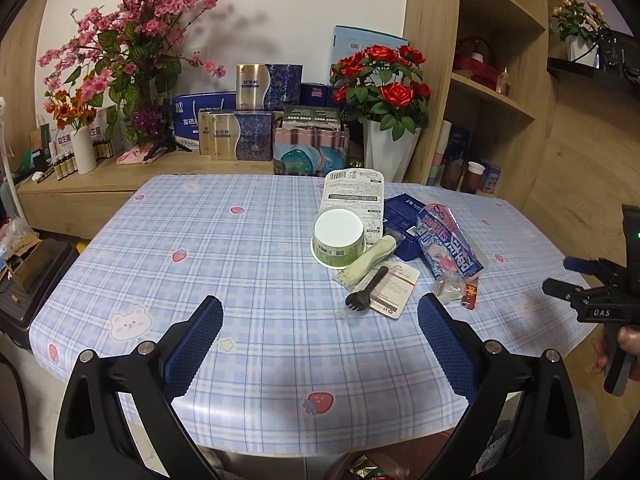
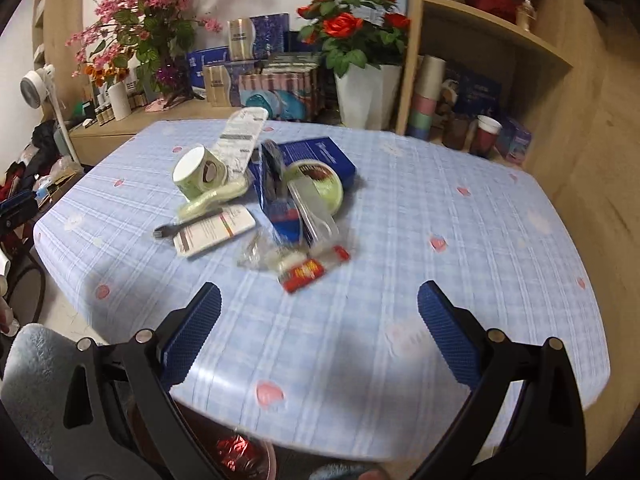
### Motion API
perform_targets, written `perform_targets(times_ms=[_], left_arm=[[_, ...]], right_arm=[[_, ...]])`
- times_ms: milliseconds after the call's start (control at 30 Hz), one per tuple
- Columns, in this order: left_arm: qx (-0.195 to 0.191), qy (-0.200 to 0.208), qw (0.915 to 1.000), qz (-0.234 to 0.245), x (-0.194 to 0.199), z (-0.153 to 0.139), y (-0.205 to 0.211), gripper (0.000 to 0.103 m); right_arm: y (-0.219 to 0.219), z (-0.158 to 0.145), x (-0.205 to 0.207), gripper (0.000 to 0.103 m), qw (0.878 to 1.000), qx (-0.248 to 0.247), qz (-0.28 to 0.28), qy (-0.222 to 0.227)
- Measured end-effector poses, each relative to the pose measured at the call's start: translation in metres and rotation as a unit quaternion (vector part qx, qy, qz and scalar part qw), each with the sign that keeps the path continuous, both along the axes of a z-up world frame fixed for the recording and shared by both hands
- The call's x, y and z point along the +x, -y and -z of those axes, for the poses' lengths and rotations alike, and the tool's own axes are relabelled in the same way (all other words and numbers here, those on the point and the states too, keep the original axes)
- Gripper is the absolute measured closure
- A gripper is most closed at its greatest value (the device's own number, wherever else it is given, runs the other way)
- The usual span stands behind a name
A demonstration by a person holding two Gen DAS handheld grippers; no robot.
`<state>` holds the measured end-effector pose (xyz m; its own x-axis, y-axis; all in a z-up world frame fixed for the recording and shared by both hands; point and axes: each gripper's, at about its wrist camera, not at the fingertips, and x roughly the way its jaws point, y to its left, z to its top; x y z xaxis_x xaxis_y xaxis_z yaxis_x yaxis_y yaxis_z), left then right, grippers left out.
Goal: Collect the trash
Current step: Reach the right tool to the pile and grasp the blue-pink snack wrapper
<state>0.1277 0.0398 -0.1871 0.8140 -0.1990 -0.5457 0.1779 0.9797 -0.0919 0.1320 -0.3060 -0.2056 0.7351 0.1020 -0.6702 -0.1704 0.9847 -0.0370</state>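
Both claws hang released, left gripper (image 1: 320,332) and right gripper (image 2: 319,316), near the trash pile (image 2: 264,200) on the table (image 2: 460,240).

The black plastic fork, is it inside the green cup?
No, the black plastic fork lies flat on the table beside the green cup, partly on a white card.

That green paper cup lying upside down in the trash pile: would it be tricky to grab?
Probably light: the green cup looks like thin, empty paper, so a firm squeeze could crush it. It sits tilted against a pale wrapper, so a nudge might tip it and let it roll across the smooth tablecloth.
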Motion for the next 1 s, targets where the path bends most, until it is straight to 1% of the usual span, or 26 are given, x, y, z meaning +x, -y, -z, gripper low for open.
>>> perform_targets(times_ms=[100,167,200,267,367,433,567,667,733,767,833,900,1000], left_arm=[[0.005,0.000,1.0000,0.002,0.012,0.005,0.003,0.007],[0.005,-0.002,1.0000,0.003,0.020,0.007,0.004,0.007],[0.003,-0.002,1.0000,0.004,0.025,0.008,0.004,0.007],[0.001,-0.003,1.0000,0.004,0.033,0.010,0.004,0.007],[-0.004,-0.008,0.9999,0.008,0.046,0.014,0.004,0.007],[-0.008,-0.012,0.9999,0.009,0.053,0.015,0.003,0.007],[-0.010,-0.015,0.9998,0.009,0.062,0.019,0.002,0.007],[-0.013,-0.017,0.9997,0.013,0.065,0.022,0.002,0.007],[-0.014,-0.015,0.9997,0.016,0.067,0.023,0.001,0.007],[-0.013,-0.015,0.9997,0.016,0.068,0.024,0.002,0.007],[-0.015,-0.020,0.9996,0.016,0.071,0.027,0.003,0.007],[-0.022,-0.025,0.9992,0.020,0.074,0.027,0.005,0.007],[-0.015,-0.026,0.9991,0.029,0.076,0.025,0.012,0.007]], right_arm=[[-0.016,0.002,0.027,0.007,1.000,-0.005,-0.027,0.001],[-0.028,0.001,0.042,0.014,0.999,-0.012,-0.048,0.006],[-0.033,0.001,0.049,0.023,0.998,-0.015,-0.056,0.006],[-0.047,0.003,0.072,0.026,0.997,-0.021,-0.074,0.001],[-0.063,0.005,0.098,0.032,0.996,-0.031,-0.082,0.003],[-0.070,0.007,0.116,0.040,0.996,-0.031,-0.088,-0.007],[-0.079,0.020,0.143,0.047,0.995,-0.038,-0.085,-0.033],[-0.083,0.030,0.152,0.060,0.994,-0.039,-0.083,-0.051],[-0.086,0.036,0.155,0.083,0.993,-0.041,-0.086,-0.068],[-0.086,0.038,0.156,0.086,0.993,-0.037,-0.087,-0.073],[-0.085,0.036,0.153,0.095,0.994,-0.029,-0.083,-0.070],[-0.082,0.031,0.147,0.095,0.994,-0.002,-0.084,-0.073],[-0.082,0.023,0.137,0.095,0.994,0.005,-0.091,-0.065]])
